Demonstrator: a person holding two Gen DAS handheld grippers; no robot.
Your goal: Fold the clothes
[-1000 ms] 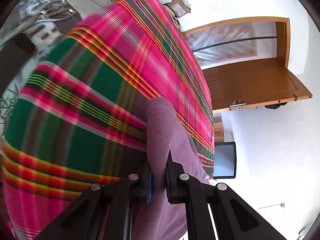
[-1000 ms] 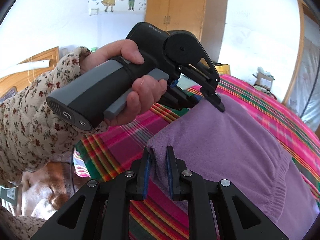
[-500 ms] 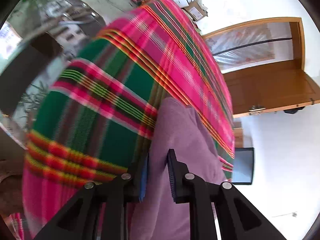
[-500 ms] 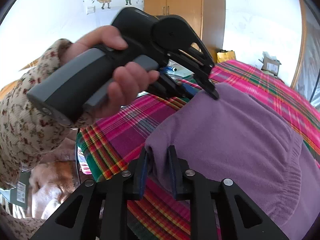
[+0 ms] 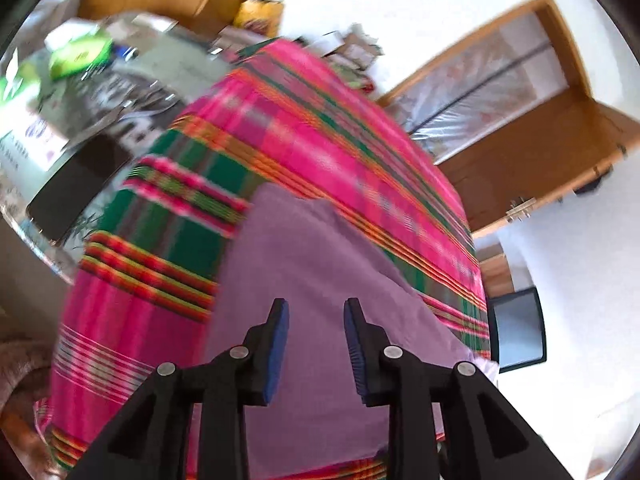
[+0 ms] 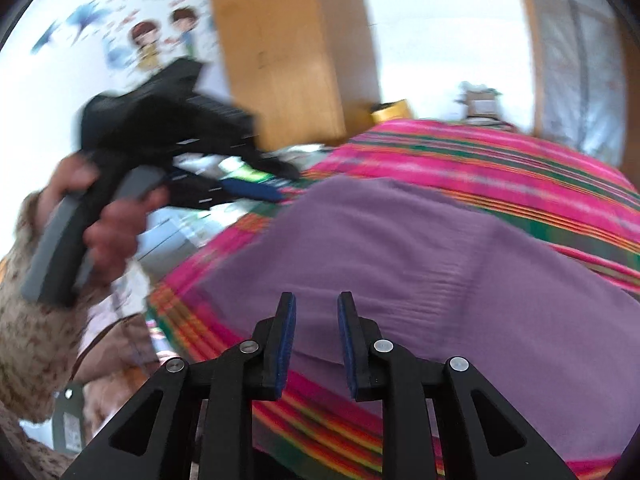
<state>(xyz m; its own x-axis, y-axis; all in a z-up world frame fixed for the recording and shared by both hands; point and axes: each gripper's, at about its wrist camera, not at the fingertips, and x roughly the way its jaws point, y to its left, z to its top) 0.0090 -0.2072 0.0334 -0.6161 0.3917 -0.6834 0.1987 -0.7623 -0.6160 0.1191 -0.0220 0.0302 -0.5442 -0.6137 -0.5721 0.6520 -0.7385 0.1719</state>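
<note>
A purple knitted garment (image 5: 320,260) lies folded on a pink and green plaid cloth (image 5: 320,120). My left gripper (image 5: 316,308) hovers above its near part. The jaws are opening, and no fabric is pinched between the blue pads. In the right wrist view the garment (image 6: 400,248) spreads over the plaid cloth (image 6: 480,160). My right gripper (image 6: 316,300) stands open just above its near edge, holding nothing. The left gripper (image 6: 280,184) shows there too, blurred and off the garment's far left corner, held by a hand (image 6: 112,220) in a floral sleeve (image 6: 32,340).
A cluttered glass table (image 5: 80,80) stands beyond the cloth's left edge. A wooden door (image 5: 540,152) and a dark screen (image 5: 520,328) are to the right. A wooden wardrobe (image 6: 288,60) and a cardboard box (image 6: 480,96) stand behind the bed.
Both grippers held a fold of the purple garment; both have let go, opened and drawn back from it. The left one rose and swung away. The garment now lies flat.
</note>
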